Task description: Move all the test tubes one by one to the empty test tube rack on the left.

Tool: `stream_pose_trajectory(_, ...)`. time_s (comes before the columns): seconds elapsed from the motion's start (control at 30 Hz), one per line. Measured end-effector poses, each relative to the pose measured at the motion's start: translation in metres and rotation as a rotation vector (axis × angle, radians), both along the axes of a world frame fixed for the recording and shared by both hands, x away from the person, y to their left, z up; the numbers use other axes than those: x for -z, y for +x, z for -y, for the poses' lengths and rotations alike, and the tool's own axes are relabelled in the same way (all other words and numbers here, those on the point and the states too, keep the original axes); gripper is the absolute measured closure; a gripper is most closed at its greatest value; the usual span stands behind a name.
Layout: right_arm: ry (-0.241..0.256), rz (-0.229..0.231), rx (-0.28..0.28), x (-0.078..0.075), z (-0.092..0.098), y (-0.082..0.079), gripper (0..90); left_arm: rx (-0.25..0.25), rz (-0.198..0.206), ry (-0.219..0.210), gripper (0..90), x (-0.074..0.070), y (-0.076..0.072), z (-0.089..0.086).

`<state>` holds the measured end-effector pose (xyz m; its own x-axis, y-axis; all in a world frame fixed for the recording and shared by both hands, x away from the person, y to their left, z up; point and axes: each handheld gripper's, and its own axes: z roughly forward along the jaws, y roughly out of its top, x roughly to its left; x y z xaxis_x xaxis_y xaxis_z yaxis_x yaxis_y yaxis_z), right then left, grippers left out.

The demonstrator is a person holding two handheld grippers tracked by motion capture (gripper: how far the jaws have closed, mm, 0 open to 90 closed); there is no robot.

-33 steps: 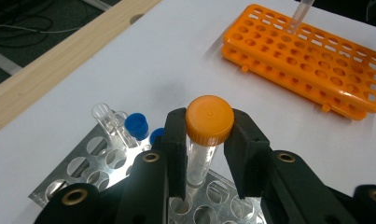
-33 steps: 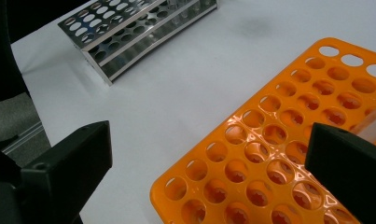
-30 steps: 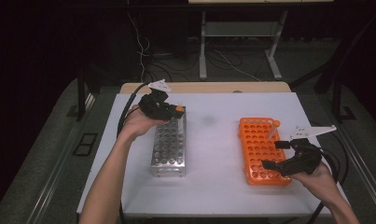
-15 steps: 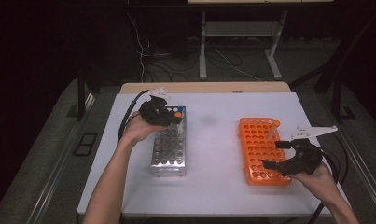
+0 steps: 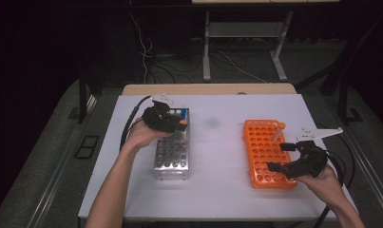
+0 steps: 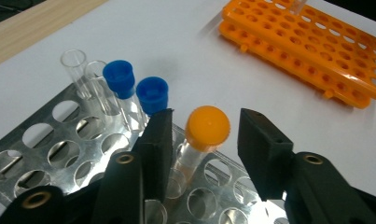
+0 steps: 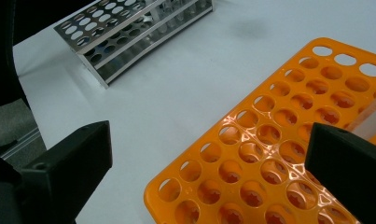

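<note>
Close open left gripper [image 6: 202, 140] squarely on orange-capped tube [image 6: 205, 130] in steel rack [image 6: 50, 144]; right gripper [image 7: 209, 177] open, idle.

Two racks [image 5: 172, 152] [image 5: 267, 152], two blue-capped tubes [image 6: 120, 80] [image 6: 152, 94], two orange-capped tubes [image 6: 205, 130] [image 5: 278, 131].

Overhead light; white tabletop [image 5: 217, 190] bright, surroundings near black. Glare on orange rack [image 7: 269, 154] holes. Close jaws soft, slightly out of focus.
</note>
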<state>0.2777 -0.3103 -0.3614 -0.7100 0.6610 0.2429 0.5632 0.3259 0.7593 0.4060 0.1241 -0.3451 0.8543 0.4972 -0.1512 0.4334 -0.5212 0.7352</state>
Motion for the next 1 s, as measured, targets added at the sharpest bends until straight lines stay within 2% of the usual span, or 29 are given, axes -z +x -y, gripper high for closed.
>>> stream_pose_trajectory(0.2, 0.000, -0.001, 0.010, 0.000, 0.003, 0.000, 0.4, -0.012, -0.003, -0.013, 42.3, -0.008, -0.007, -0.001)
stream_pose_trajectory(0.4, -0.007, 0.003, 0.023, -0.001, 0.007, 0.000, 0.4, -0.023, 0.021, -0.030, 34.0, -0.017, -0.023, -0.004)
stream_pose_trajectory(0.77, -0.031, 0.001, 0.052, -0.004, 0.016, 0.005, 0.4, -0.045, 0.048, -0.033, 0.3, -0.026, -0.061, -0.003)
stream_pose_trajectory(0.9, -0.042, 0.000, 0.067, -0.005, 0.020, 0.009, 0.3, -0.031, 0.053, -0.018, 0.0, -0.023, -0.077, -0.002)
stream_pose_trajectory(1.0, -0.045, -0.002, 0.080, -0.004, 0.024, 0.013, 0.4, -0.027, 0.062, -0.031, 0.0, -0.019, -0.089, -0.002)
